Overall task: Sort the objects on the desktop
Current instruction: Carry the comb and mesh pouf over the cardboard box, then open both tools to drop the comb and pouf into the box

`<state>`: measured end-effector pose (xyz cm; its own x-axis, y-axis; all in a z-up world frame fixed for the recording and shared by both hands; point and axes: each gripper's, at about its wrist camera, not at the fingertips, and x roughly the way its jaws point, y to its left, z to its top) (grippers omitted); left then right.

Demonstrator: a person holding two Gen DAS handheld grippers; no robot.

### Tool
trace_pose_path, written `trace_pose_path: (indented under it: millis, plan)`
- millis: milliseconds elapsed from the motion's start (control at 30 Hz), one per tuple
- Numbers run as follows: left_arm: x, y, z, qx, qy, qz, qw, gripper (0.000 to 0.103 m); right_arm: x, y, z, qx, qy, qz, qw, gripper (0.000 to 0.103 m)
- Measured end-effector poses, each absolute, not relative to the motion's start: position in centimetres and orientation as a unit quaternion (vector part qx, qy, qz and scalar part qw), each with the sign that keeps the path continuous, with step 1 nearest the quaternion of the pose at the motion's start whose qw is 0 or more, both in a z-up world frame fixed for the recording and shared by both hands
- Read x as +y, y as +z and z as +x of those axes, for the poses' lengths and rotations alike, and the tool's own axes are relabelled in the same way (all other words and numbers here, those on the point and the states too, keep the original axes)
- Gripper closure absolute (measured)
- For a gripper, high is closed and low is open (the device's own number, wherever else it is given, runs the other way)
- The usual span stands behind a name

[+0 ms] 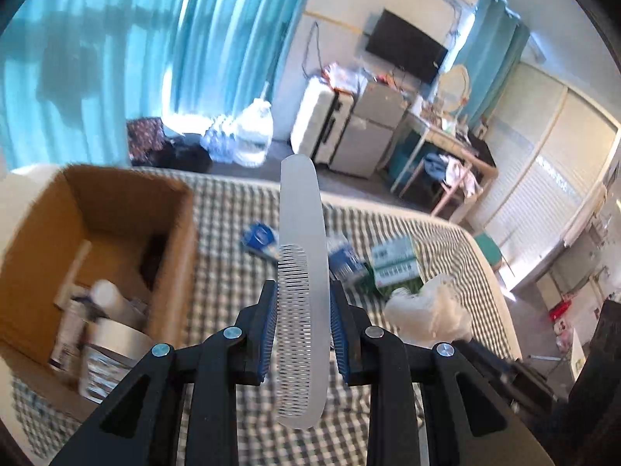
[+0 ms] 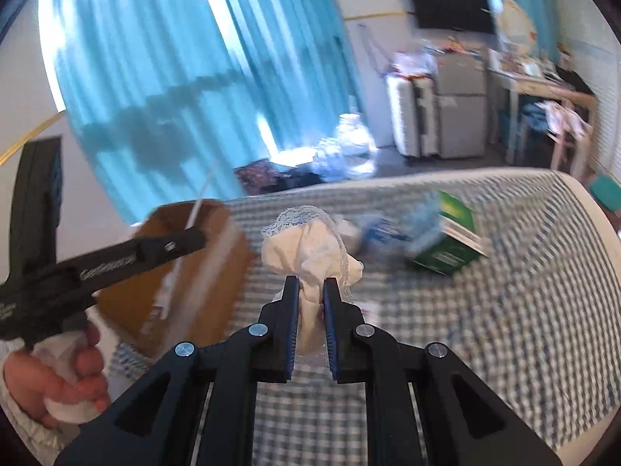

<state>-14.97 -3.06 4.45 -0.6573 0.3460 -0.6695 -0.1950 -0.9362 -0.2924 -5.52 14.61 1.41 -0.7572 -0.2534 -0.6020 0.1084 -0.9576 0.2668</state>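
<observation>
Both tools were loaded: the left gripper (image 1: 303,310) clamped a white comb (image 1: 300,272), the right gripper (image 2: 311,306) pinched a white cloth (image 2: 306,248), near the cardboard box (image 1: 97,233). Gripped low, the comb might pivot loose before reaching it.

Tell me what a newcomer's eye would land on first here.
First, the pale comb clamped in the left gripper, sticking up over the checked bed cover. Next, the white cloth bundle pinched in the right gripper. Left of both stands an open cardboard box already holding items.
</observation>
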Motion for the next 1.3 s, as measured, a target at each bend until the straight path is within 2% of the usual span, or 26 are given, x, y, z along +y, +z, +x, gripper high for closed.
trace_pose_path:
  millis: [300,667,733,800,833,867,900,933,1033,1167,1233,1300]
  plan:
    - [-12.7,5.9,-17.3,-0.099,0.911,-0.389,0.091,0.077,3.8,2.1,-9.5,-0.096,-0.908,0.344,0.217,0.091]
    - [-20.7,-2.1,-21.7,-0.104,0.88,-0.464,0.021,0.077,-3.4,-1.5,-17.0,-0.096,-0.883,0.387,0.247,0.09]
    - [-21.2,-3.1,-22.3,-0.1,0.874,-0.475,0.01,0.077,-3.8,-1.8,-18.0,-0.107,-0.879,0.39,0.251,0.084]
    - [-21.6,-3.8,-22.7,-0.1,0.869,-0.485,-0.002,0.075,-3.9,-2.0,-18.7,-0.109,-0.88,0.393,0.245,0.062]
    - [-21.8,-4.1,-22.7,-0.1,0.865,-0.491,-0.006,0.071,-3.8,-2.1,-18.8,-0.108,-0.88,0.393,0.243,0.057]
    - [-21.9,-4.3,-22.8,-0.101,0.863,-0.494,-0.009,0.061,-3.6,-2.1,-18.9,-0.11,-0.881,0.391,0.242,0.051]
    - [-22.0,-4.4,-22.7,-0.1,0.863,-0.495,-0.018,0.054,-3.3,-2.0,-18.8,-0.116,-0.882,0.388,0.24,0.051]
    - [-22.1,-4.4,-22.4,-0.095,0.864,-0.494,-0.026,0.041,-2.9,-2.0,-18.8,-0.12,-0.882,0.387,0.239,0.051]
    - [-21.6,-3.9,-21.3,-0.077,0.869,-0.487,-0.045,0.035,-1.1,-1.7,-17.9,-0.126,-0.89,0.378,0.222,0.05]
    - [-20.3,-2.5,-19.7,-0.059,0.876,-0.474,-0.058,0.022,3.3,-1.1,-15.9,-0.129,-0.907,0.362,0.173,0.046]
    - [-18.9,-1.4,-18.9,-0.056,0.882,-0.465,-0.05,0.02,5.9,-0.7,-14.8,-0.136,-0.912,0.356,0.149,0.045]
    - [-17.2,-0.5,-18.5,-0.055,0.886,-0.458,-0.039,0.015,9.1,-0.2,-13.6,-0.141,-0.919,0.351,0.116,0.038]
